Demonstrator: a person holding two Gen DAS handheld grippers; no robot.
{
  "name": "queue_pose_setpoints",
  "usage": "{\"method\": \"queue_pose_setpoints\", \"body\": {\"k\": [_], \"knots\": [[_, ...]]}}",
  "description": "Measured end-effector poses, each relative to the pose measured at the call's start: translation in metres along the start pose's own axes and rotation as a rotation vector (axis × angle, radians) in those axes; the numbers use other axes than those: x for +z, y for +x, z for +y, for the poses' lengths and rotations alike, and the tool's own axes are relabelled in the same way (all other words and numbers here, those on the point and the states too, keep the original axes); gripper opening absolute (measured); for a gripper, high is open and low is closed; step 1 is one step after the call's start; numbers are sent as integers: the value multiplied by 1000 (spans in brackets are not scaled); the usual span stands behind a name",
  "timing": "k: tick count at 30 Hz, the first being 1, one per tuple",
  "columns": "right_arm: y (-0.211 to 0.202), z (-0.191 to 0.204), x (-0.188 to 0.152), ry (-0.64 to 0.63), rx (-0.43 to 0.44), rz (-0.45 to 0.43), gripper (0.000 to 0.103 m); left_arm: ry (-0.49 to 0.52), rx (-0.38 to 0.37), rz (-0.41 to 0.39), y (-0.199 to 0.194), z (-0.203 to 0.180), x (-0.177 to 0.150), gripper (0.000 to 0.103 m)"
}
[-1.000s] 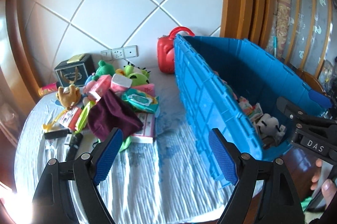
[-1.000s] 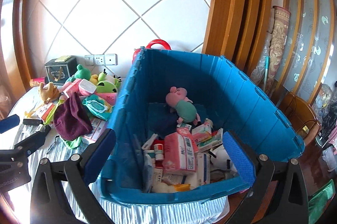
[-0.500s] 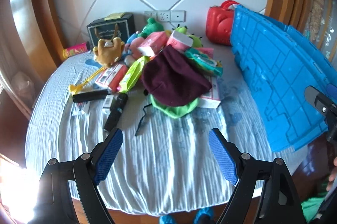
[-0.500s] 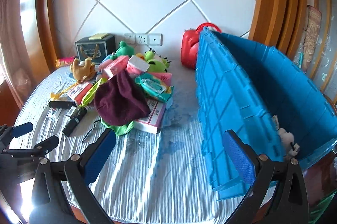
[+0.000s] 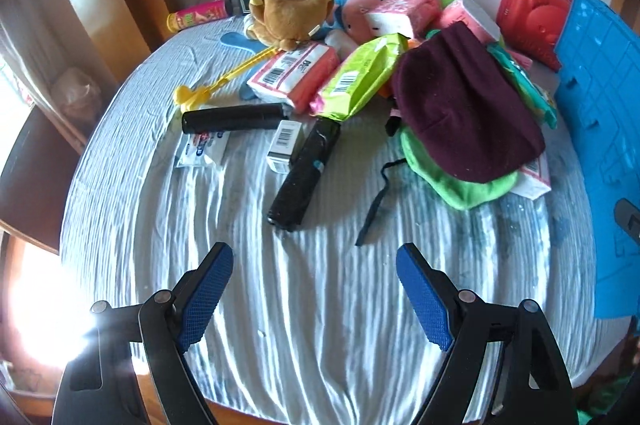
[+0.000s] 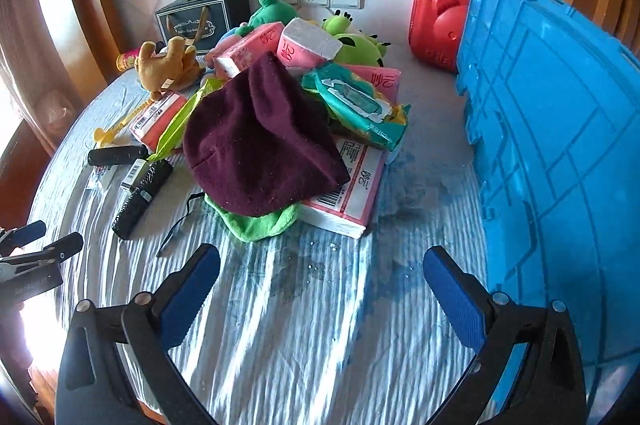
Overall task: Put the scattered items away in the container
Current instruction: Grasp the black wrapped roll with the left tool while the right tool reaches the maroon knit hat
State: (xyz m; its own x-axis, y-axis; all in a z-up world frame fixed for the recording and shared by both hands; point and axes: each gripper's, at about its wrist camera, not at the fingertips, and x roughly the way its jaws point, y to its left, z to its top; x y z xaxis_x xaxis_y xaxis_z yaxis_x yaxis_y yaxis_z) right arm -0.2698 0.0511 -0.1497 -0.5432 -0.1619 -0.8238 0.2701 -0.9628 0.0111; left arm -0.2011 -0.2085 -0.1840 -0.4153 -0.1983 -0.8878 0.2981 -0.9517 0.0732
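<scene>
Both grippers hang over bare striped cloth (image 6: 304, 345) at the near edge of the table. The left gripper (image 5: 316, 289) has its blue pads wide apart, nothing between them; the right gripper (image 6: 320, 285) is likewise spread and empty. The scattered pile lies beyond: a maroon hat (image 6: 260, 145) atop a green cloth (image 6: 256, 225), tissue packs (image 6: 348, 193), a brown plush (image 5: 288, 13), two black tubes (image 5: 304, 173). The blue crate (image 6: 560, 145) stands at the right, just beside the pile.

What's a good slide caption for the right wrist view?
Open right tool above striped tablecloth, facing maroon hat atop clutter beside blue container.
</scene>
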Motion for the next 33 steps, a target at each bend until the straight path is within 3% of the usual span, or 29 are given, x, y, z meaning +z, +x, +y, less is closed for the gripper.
{"method": "queue_pose_setpoints", "body": {"k": [6, 10, 13, 17, 25, 28, 30, 33], "knots": [[54, 17, 17, -24, 45, 57, 103, -38, 51, 69, 48, 24, 11, 84], [78, 30, 24, -32, 43, 86, 103, -40, 47, 100, 72, 30, 23, 84], [88, 40, 28, -13, 37, 90, 103, -1, 25, 116, 91, 27, 35, 84], [107, 57, 32, 5, 1, 106, 103, 69, -15, 150, 120, 20, 48, 71], [136, 95, 37, -24, -14, 110, 103, 168, -61, 222, 176, 4, 61, 69], [144, 103, 43, -31, -14, 99, 103, 172, -95, 228, 187, 1, 67, 55], [149, 107, 48, -34, -19, 89, 103, 176, -113, 216, 188, -1, 74, 37], [158, 109, 56, -33, -29, 88, 103, 197, -140, 219, 188, -6, 83, 34]]}}
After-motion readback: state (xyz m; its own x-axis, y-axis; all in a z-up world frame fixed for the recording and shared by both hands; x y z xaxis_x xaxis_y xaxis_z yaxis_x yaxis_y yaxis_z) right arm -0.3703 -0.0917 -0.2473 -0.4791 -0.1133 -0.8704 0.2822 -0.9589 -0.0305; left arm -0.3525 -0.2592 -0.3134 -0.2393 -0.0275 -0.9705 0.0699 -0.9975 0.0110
